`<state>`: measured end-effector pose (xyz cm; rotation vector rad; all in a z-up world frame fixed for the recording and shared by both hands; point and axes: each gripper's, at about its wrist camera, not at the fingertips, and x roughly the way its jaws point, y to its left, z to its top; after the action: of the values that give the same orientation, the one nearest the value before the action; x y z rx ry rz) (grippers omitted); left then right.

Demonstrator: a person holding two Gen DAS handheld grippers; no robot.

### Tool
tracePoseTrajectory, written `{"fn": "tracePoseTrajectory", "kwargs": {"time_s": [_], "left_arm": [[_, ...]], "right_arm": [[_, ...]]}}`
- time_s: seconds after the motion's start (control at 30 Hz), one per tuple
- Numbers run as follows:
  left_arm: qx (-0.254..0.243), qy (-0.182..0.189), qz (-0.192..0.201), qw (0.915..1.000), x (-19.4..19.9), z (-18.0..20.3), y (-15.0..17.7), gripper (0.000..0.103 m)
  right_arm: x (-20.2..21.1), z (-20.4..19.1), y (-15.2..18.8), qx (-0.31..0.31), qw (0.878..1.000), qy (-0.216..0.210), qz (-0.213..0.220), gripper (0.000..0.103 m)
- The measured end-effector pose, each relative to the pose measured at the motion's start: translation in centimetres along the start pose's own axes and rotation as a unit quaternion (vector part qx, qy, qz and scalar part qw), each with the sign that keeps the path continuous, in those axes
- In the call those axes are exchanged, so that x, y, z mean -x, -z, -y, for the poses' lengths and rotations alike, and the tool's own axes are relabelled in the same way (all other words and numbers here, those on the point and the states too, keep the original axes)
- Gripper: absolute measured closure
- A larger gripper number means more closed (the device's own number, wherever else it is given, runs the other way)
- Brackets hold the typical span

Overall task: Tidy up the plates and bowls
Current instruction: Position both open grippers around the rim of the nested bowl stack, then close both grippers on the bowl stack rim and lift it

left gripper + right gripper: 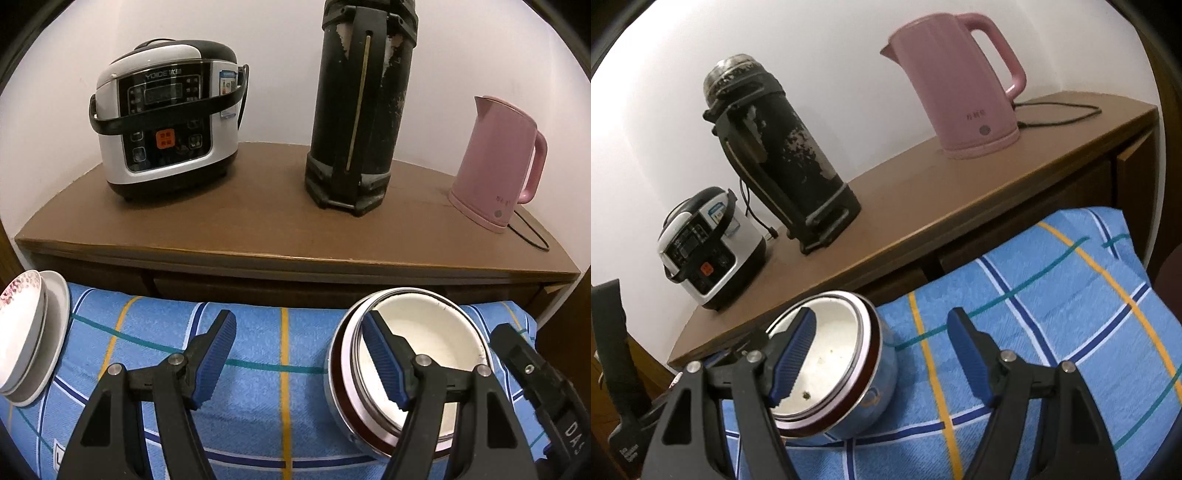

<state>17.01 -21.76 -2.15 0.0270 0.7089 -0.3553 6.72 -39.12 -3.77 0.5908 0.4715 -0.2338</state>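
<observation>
A stack of bowls (436,347) with a white inside and a dark red rim sits on the blue checked cloth (258,387). It also shows in the right wrist view (831,354), where its outside is pale blue. My left gripper (301,360) is open, its right finger over the bowl's left side. My right gripper (882,356) is open, its left finger over the bowl and its right finger over the cloth (1034,314). A white plate with bowls on it (27,332) sits at the cloth's far left.
A brown cabinet top (277,218) behind the cloth holds a rice cooker (166,122), a black thermos (360,107) and a pink kettle (498,162) with a cord. The right gripper's body (539,387) is beside the bowl.
</observation>
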Motion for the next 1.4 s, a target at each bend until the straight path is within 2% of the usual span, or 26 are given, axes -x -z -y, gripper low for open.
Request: {"fn": "tracePoseTrajectory", "kwargs": {"time_s": [0.2,0.33,1.23,1.4], "left_arm": [[0.002,0.0,0.0,1.0,-0.1,0.0,-0.1,0.03],[0.007,0.002,-0.001,1.0,-0.3,-0.1,0.0,0.03],[0.025,0.016,-0.031,0.9991,-1.4,0.0,0.6,0.03],[0.031,0.017,-0.038,0.9987,-1.7,0.0,0.7,0.03]], "right_arm": [[-0.4,-0.4,0.2,0.012,1.0,0.008,-0.004,0.031],[-1.3,-0.5,0.5,0.01,1.0,0.005,-0.025,0.04],[-1.2,-0.7,0.4,0.006,1.0,0.002,-0.022,0.042],[-1.4,-0.7,0.4,0.003,1.0,0.002,-0.029,0.045]]}}
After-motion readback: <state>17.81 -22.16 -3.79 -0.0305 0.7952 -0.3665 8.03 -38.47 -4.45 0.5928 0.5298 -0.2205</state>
